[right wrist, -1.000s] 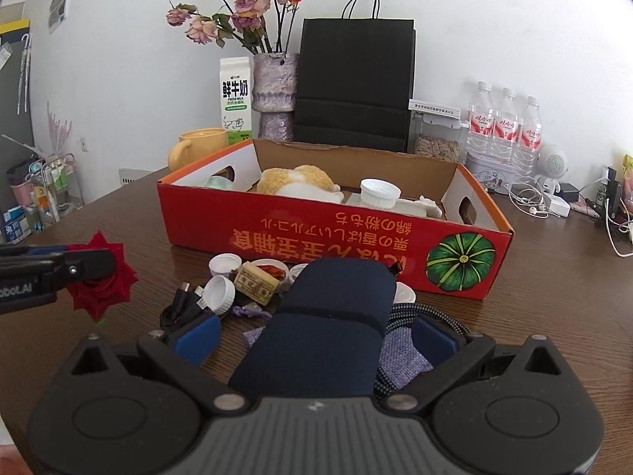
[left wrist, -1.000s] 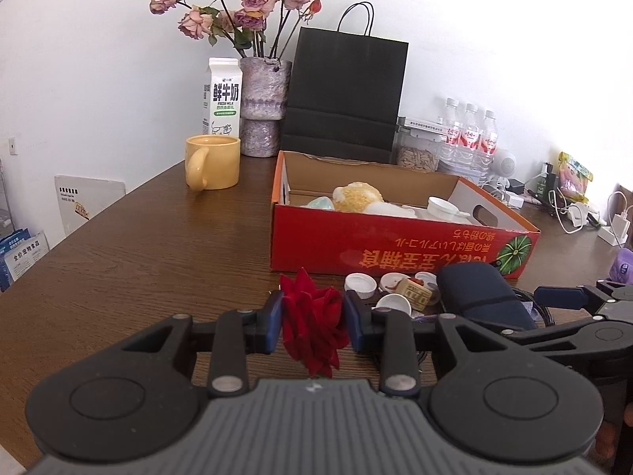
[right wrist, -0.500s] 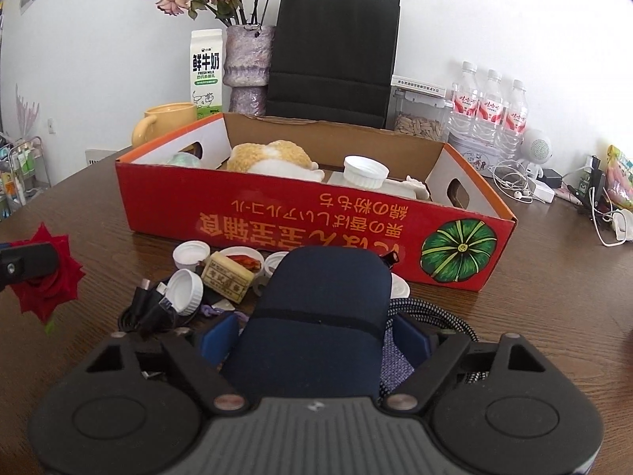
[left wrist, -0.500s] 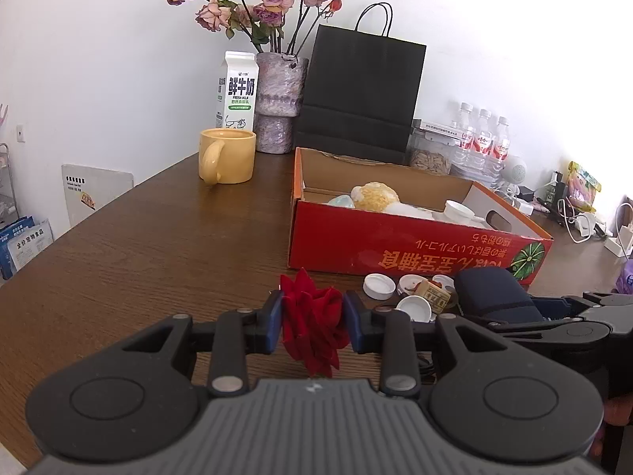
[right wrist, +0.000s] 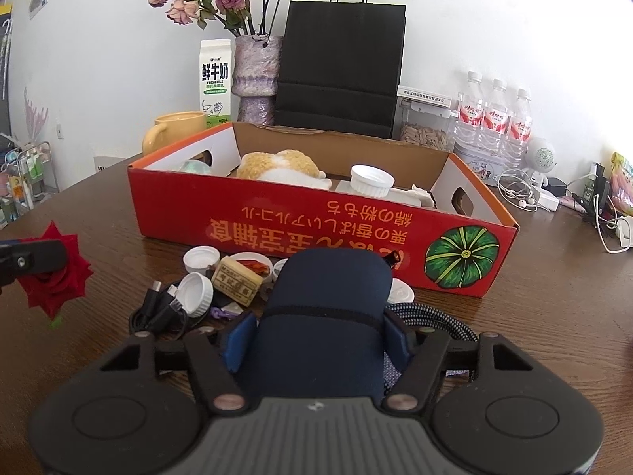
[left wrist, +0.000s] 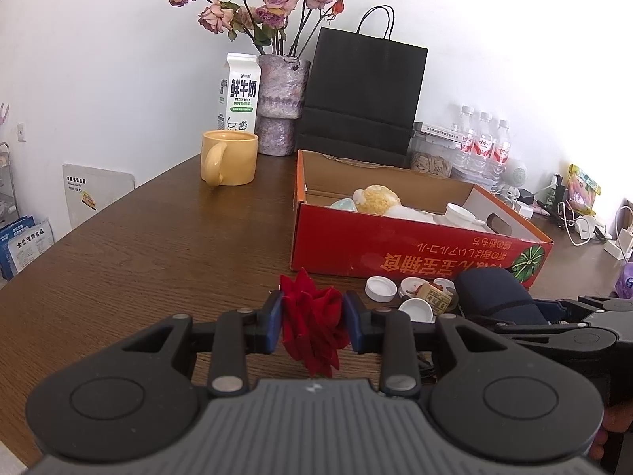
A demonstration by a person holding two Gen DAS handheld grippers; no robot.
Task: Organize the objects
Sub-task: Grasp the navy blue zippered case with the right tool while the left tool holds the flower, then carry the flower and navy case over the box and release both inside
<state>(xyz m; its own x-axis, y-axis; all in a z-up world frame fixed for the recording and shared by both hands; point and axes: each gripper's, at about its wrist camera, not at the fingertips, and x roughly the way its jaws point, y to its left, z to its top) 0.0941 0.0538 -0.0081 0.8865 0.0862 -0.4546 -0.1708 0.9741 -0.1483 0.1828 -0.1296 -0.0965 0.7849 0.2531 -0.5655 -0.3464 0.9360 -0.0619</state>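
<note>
Navy fabric covers the rounded pouch (right wrist: 324, 308) that lies on the desk (right wrist: 534, 308) just in front of the red box (right wrist: 324, 233), and the right gripper (right wrist: 316, 340) is closing on it: a second ago its blue pads stood wide of the pouch's sides, now they sit against them, slightly pinching the soft cloth. The left gripper (left wrist: 312, 318) is unchanged, clamped on a crimson cloth rose (left wrist: 312, 320) with crumpled, pointed petals, held just above the dark wood-grain desk to the left of the pouch.

Between rose and pouch lies a small heap: ribbed white plastic caps (right wrist: 196, 293), a tan block (right wrist: 237, 281) stamped with characters, black cable plugs (right wrist: 158, 304), and a braided black-and-white cord (right wrist: 435, 320) curling from under the pouch. The cardboard box, glossy red outside with orange upside-down lettering and a green pumpkin print, holds a fuzzy yellow-and-white plush (right wrist: 277, 166) and a white ribbed jar lid (right wrist: 372, 180). Behind it stand a glazed yellow mug (left wrist: 229, 156), a milk carton (left wrist: 238, 91), a rough lilac vase (left wrist: 283, 103) of dried pink roses, a matte black paper bag (left wrist: 360, 95) and clear water bottles (right wrist: 492, 122).
</note>
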